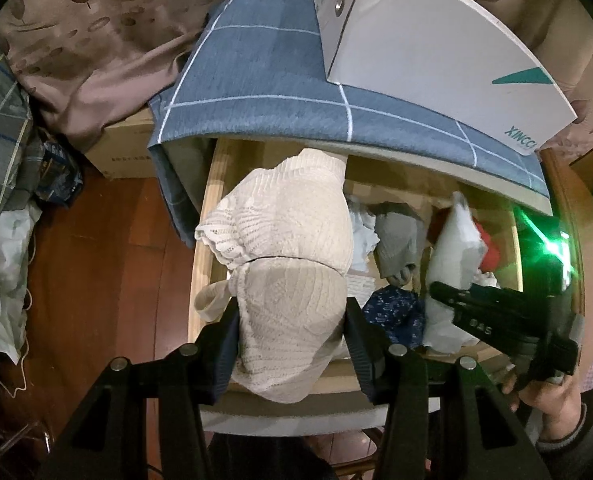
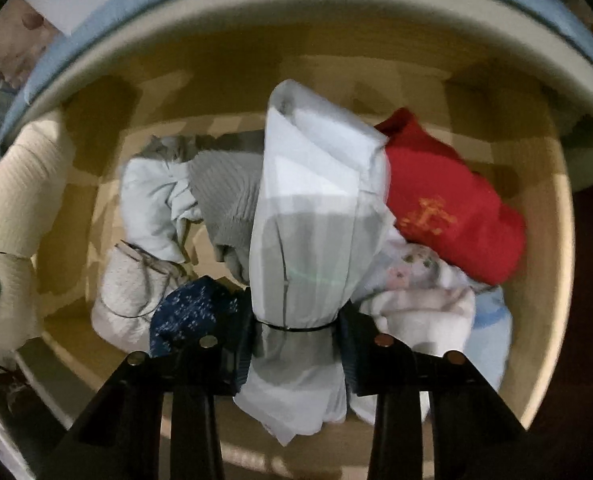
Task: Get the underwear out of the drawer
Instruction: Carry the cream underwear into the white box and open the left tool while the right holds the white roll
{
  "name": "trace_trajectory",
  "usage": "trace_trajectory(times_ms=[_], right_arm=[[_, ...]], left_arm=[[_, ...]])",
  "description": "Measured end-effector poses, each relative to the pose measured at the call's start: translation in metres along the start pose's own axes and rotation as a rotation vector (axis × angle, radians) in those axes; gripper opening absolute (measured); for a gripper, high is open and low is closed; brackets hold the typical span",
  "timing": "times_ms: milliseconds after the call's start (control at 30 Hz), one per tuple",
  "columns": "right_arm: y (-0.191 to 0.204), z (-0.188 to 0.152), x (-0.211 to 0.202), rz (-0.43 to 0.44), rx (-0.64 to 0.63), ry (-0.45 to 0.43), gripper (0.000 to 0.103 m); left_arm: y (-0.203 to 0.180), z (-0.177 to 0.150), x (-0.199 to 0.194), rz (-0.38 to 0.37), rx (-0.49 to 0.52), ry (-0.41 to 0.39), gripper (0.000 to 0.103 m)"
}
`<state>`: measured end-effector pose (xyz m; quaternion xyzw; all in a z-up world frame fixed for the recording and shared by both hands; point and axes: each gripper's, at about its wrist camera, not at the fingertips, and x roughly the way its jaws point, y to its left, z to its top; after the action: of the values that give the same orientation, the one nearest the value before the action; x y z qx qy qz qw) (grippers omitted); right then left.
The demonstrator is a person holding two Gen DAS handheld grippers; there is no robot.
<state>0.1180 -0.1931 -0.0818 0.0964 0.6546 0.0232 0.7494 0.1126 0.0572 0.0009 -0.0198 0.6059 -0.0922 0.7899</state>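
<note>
A rolled pale white garment (image 2: 308, 208) stands upright in the middle of the open wooden drawer (image 2: 552, 216), and the right gripper (image 2: 296, 340) has its two pads pressed against the lower part of the roll, at the dark band that cinches it. In the left wrist view the same white roll (image 1: 454, 248) shows toward the right end of the drawer, with the right gripper's black body beside it and a hand (image 1: 552, 404) in a dark sleeve holding that tool. The left gripper (image 1: 292, 328) is clamped on a cream ribbed knit garment (image 1: 288, 240), whose bulk is raised above the drawer's left end and bulges out beyond the pads. Around the white roll in the drawer lie a red piece with gold print (image 2: 452, 208), a grey ribbed piece (image 2: 228, 200), a light bluish-white bundle (image 2: 152, 204), a dark blue floral piece (image 2: 192, 312) and a white floral-printed piece (image 2: 420, 288). Above the drawer, a blue checked cloth (image 1: 264, 80) covers the top surface, and a white box (image 1: 436, 52) sits on it. To the left is reddish-brown wooden floor (image 1: 108, 264) and a brown leaf-patterned fabric (image 1: 80, 40).
</note>
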Motion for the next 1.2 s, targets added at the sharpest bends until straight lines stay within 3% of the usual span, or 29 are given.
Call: trace_trajectory(times_ms=[367,500,700,933,1200], right_arm=[[-0.033,-0.013,-0.05,0.044,0.13,-0.068,0.033],[-0.038,-0.006,-0.043,0.095,0.171,-0.077,0.033],[-0.03,-0.012,-0.032,0.079,0.12,-0.099,0.032],[-0.032,-0.018,-0.029,0.11,0.116,-0.124,0.033],[-0.045,-0.021,-0.034,0.157,0.136,-0.127,0.033]], left_arm=[[-0.001,0.0,-0.025,-0.012,0.009,-0.039,0.05],[-0.004,0.004,-0.046,-0.023,0.004,-0.068,0.05],[-0.007,0.019,-0.087,-0.007,0.027,-0.141,0.05],[-0.026,0.057,-0.138,-0.014,0.064,-0.226,0.05],[-0.071,0.128,-0.174,-0.049,0.125,-0.337,0.05]])
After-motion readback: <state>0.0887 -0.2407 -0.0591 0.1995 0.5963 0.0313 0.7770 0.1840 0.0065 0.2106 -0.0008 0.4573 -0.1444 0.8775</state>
